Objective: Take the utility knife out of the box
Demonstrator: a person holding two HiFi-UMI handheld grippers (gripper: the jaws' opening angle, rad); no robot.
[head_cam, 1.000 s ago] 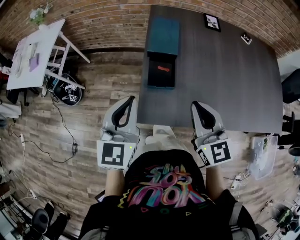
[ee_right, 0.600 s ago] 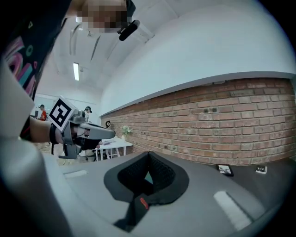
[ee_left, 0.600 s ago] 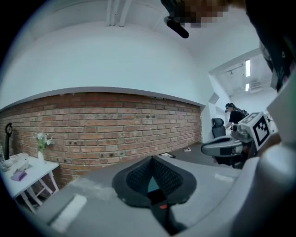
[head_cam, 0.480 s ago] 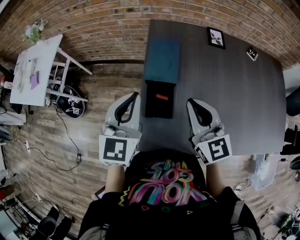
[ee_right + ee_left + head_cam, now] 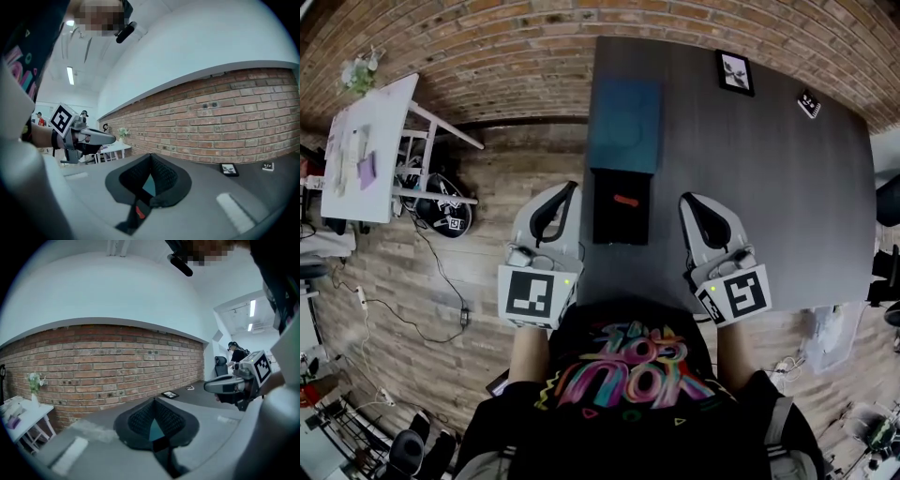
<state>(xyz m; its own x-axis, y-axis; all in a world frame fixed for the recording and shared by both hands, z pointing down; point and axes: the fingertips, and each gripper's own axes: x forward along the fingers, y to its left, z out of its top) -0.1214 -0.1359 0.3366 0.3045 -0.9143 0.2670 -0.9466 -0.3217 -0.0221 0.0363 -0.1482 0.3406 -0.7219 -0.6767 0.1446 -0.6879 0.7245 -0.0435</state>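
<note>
Table w/ box, teal lid, prob. frame.

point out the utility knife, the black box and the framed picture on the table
utility knife [image 5: 625,200], head view, middle of its red body
black box [image 5: 619,227], head view, bare floor near its front wall
framed picture [image 5: 734,72], head view, centre of its pale face
</note>
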